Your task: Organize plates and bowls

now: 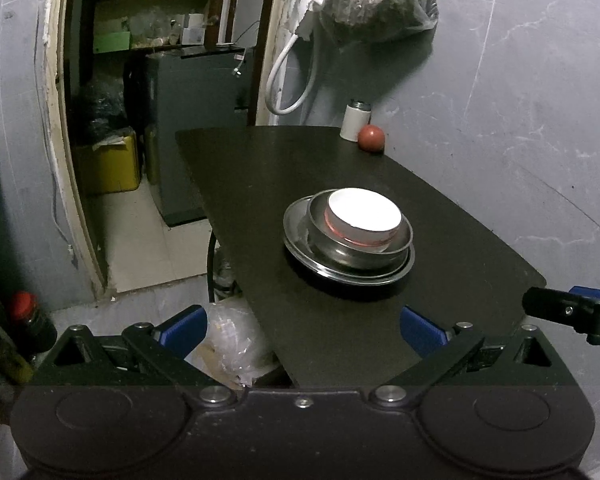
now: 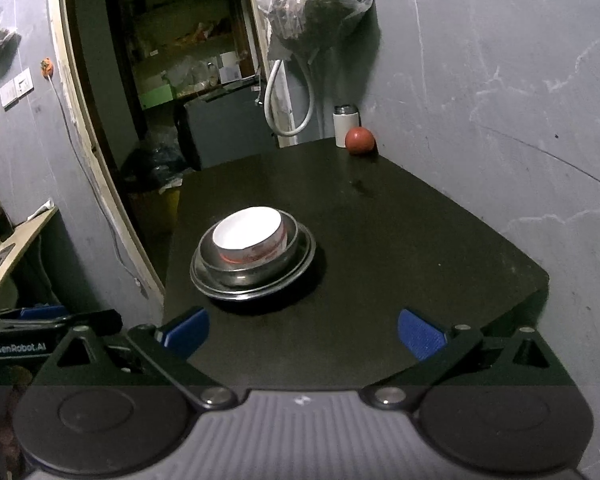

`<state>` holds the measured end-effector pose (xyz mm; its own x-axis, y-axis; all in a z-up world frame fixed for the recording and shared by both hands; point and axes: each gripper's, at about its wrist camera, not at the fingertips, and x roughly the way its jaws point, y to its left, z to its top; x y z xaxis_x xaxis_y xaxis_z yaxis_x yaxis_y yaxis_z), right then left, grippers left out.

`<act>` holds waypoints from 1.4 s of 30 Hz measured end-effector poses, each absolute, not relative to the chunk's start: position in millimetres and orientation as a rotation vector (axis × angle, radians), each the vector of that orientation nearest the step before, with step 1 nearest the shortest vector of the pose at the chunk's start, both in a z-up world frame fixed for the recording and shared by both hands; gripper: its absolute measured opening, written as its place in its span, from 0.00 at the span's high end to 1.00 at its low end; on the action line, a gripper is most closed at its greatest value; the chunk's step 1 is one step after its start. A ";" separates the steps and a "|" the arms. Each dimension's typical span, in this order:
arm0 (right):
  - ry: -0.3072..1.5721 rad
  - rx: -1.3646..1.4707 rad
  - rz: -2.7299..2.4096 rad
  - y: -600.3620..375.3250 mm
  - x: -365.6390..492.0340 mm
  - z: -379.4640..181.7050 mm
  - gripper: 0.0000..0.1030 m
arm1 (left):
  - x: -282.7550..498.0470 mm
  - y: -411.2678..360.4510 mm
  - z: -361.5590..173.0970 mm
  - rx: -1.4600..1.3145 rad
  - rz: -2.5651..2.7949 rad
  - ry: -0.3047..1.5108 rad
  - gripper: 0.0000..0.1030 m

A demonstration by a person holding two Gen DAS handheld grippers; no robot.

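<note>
While left gripper [image 1: 303, 328] hangs with fingers apart, holding nothing, stack sits ahead, slightly right of it on dark surface [image 1: 260, 184]: white bowl [image 1: 364, 213] nested in steel bowl [image 1: 360, 250], steel bowl on steel plate [image 1: 296, 226]. Right gripper's tip pokes in at far right. Right wrist view: right gripper [image 2: 303, 330] likewise spread wide, empty; stack ahead-left of it. Stacking looks finished; any next move likely only tidying or backing off. "GenRobot.AI" readable on left gripper's body, lower left.
</note>
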<state>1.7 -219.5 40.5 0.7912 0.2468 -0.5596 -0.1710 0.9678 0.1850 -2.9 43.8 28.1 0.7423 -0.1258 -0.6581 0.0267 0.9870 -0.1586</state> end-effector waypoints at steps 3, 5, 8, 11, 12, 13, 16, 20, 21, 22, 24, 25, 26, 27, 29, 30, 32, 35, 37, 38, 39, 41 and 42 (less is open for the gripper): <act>0.618 0.123 0.220 -219.4 -1.4 39.6 0.00 | -5.4 45.6 26.2 -0.149 -0.085 0.735 0.01; 0.621 0.118 0.219 -218.9 -2.8 38.2 0.00 | -8.2 46.4 25.5 -0.149 -0.088 0.738 0.01; 0.627 0.109 0.215 -218.6 -5.2 36.2 0.00 | -10.9 47.6 24.9 -0.153 -0.088 0.739 0.01; 0.628 0.107 0.213 -219.6 -6.6 35.8 0.00 | -11.2 47.8 24.8 -0.151 -0.090 0.737 0.01; 0.628 0.107 0.214 -219.5 -6.9 35.9 0.00 | -11.4 47.8 24.7 -0.151 -0.090 0.736 0.01; 0.628 0.107 0.215 -219.7 -6.7 35.7 0.00 | -12.0 47.9 24.3 -0.151 -0.090 0.735 0.01; 0.627 0.107 0.218 -220.2 -8.6 35.5 0.00 | -13.5 48.7 24.1 -0.150 -0.087 0.734 0.01; 0.625 0.108 0.219 -219.9 -7.6 35.7 0.00 | -13.3 48.9 25.6 -0.151 -0.086 0.732 0.01; 0.625 0.108 0.219 -220.2 -7.7 35.9 0.00 | -13.2 49.1 25.9 -0.151 -0.085 0.732 0.01; 0.626 0.108 0.218 -220.4 -7.7 35.9 0.00 | -13.2 49.3 26.0 -0.151 -0.086 0.731 0.01; 0.627 0.107 0.218 -220.7 -6.6 35.3 0.00 | -13.2 49.3 25.9 -0.152 -0.085 0.732 0.01; 0.626 0.106 0.218 -220.6 -6.3 35.0 0.00 | -13.2 49.5 25.9 -0.152 -0.086 0.732 0.01; 0.626 0.105 0.217 -220.5 -6.5 35.0 0.00 | -13.2 49.6 26.0 -0.153 -0.087 0.731 0.01; 0.626 0.105 0.217 -220.5 -6.3 35.1 0.00 | -13.2 49.7 25.9 -0.154 -0.087 0.730 0.01; 0.626 0.104 0.215 -220.2 -5.8 35.1 0.00 | -12.4 49.1 26.6 -0.154 -0.087 0.730 0.01; 0.626 0.104 0.215 -220.2 -5.7 35.3 0.00 | -12.1 49.2 26.5 -0.156 -0.088 0.730 0.01; 0.626 0.102 0.213 -220.0 -5.4 35.2 0.00 | -11.8 48.7 27.1 -0.155 -0.087 0.730 0.01; 0.626 0.101 0.211 -219.8 -4.8 35.6 0.00 | -11.9 48.8 26.9 -0.155 -0.087 0.730 0.01; 0.627 0.101 0.209 -219.9 -3.9 35.6 0.00 | -11.8 48.5 26.8 -0.156 -0.087 0.730 0.01; 0.627 0.100 0.208 -219.3 -4.8 35.7 0.00 | -11.1 48.3 27.5 -0.157 -0.088 0.730 0.01; 0.628 0.100 0.208 -219.1 -4.5 35.8 0.00 | -11.0 48.1 27.5 -0.156 -0.087 0.731 0.01; 0.629 0.100 0.208 -219.2 -4.3 36.0 0.00 | -11.0 47.9 27.6 -0.157 -0.087 0.730 0.01; 0.628 0.099 0.208 -219.1 -4.2 36.1 0.00 | -11.1 48.1 27.4 -0.157 -0.087 0.730 0.01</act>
<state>-4.2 -219.1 36.1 0.7892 0.2226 -0.5724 -0.1624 0.9745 0.1551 -11.1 48.1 27.4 0.7424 -0.1334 -0.6565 0.0238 0.9846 -0.1731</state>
